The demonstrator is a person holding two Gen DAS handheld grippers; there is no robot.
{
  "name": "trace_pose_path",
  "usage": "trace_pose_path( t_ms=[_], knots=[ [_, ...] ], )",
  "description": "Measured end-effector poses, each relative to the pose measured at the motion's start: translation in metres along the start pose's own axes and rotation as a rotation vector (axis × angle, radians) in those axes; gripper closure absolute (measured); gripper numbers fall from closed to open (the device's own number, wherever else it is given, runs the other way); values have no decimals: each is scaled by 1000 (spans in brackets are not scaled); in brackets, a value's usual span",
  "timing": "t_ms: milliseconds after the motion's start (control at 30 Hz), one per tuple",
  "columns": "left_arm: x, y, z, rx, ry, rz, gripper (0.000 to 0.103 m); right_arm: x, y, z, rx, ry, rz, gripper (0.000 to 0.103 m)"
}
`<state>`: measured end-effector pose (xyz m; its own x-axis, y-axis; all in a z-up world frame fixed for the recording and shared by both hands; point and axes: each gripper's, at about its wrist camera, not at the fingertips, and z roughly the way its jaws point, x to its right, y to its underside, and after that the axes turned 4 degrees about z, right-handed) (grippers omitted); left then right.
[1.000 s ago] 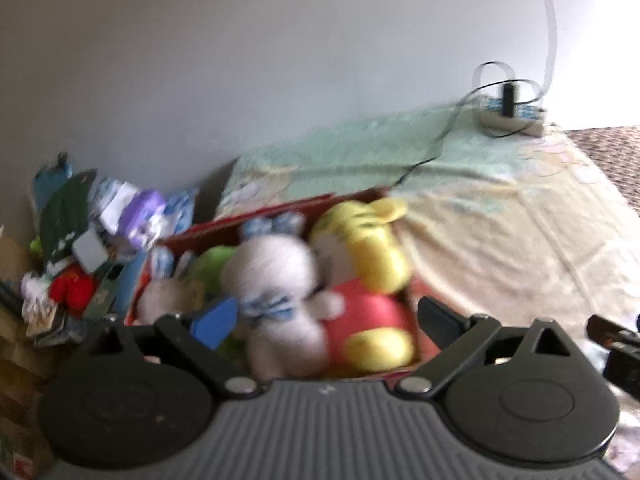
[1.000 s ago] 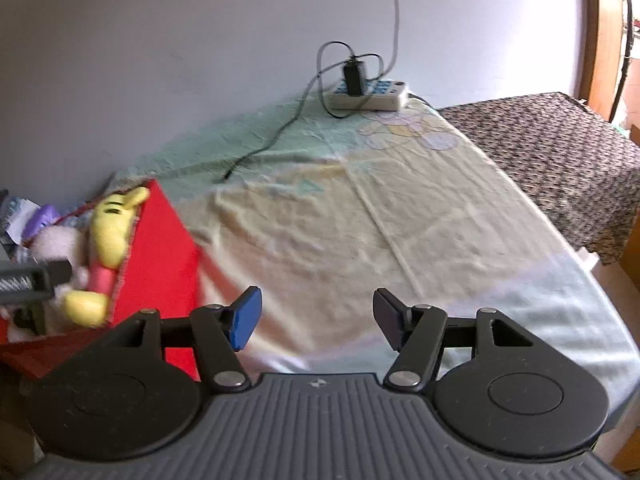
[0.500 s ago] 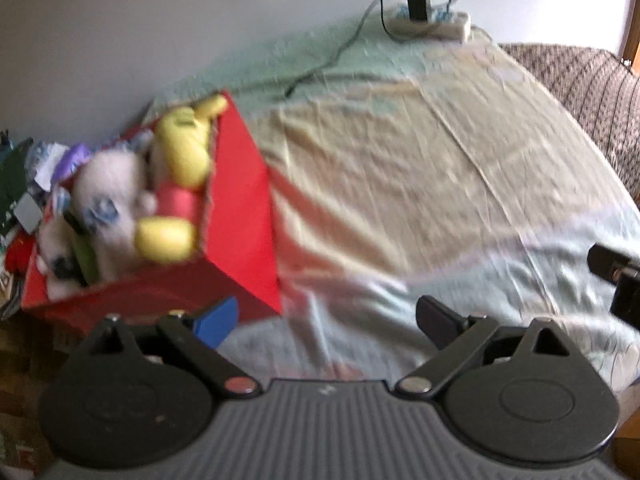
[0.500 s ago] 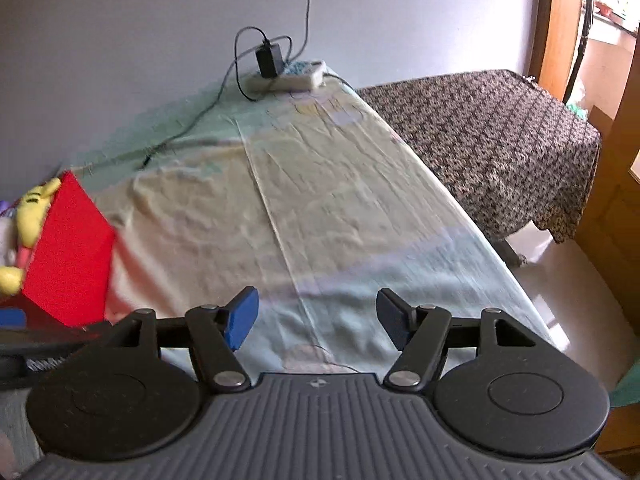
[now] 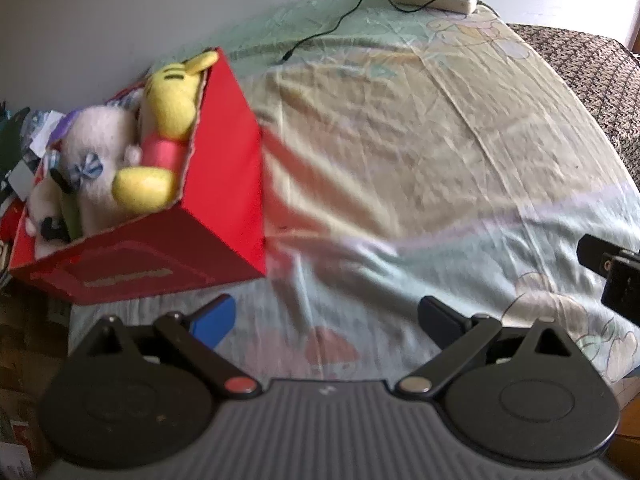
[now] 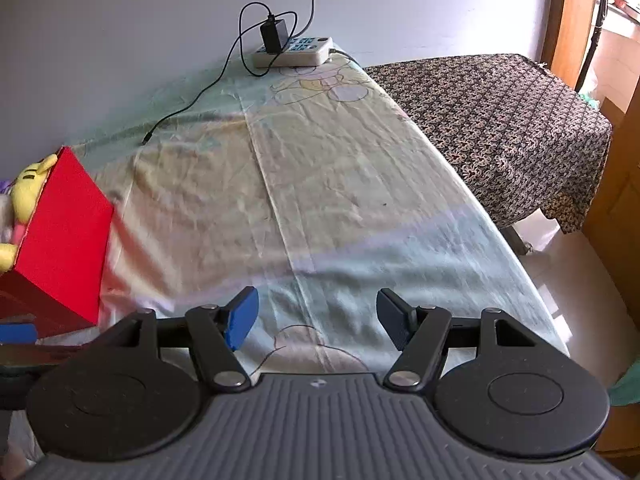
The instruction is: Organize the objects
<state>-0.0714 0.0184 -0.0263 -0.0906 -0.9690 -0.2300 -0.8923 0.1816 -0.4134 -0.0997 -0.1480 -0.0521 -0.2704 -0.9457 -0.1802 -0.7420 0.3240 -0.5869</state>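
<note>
Holding both tools low over the bed (image 6: 360,184), we are keeping the left hand-held gripper (image 5: 326,318) spread wide and empty, and the right hand-held gripper (image 6: 318,316) likewise spread on nothing. At ten o'clock in the left view, the red box (image 5: 224,184) is sitting on the sheet, carrying the yellow plush (image 5: 172,96) and white plush (image 5: 96,148). Farther off, at twelve o'clock, a power strip (image 6: 294,52) is lying by the wall.
</note>
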Motion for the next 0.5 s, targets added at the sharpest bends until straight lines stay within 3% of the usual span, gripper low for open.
trace_pose_path(
  t_ms=[233,500],
  knots=[
    [-38,10,5,-18,19,-38,5,-39,5,1,-13,-19,-50,35],
    [-110,18,-9,31,50,-78,4,-101,9,-15,-9,-51,-85,36]
  ],
)
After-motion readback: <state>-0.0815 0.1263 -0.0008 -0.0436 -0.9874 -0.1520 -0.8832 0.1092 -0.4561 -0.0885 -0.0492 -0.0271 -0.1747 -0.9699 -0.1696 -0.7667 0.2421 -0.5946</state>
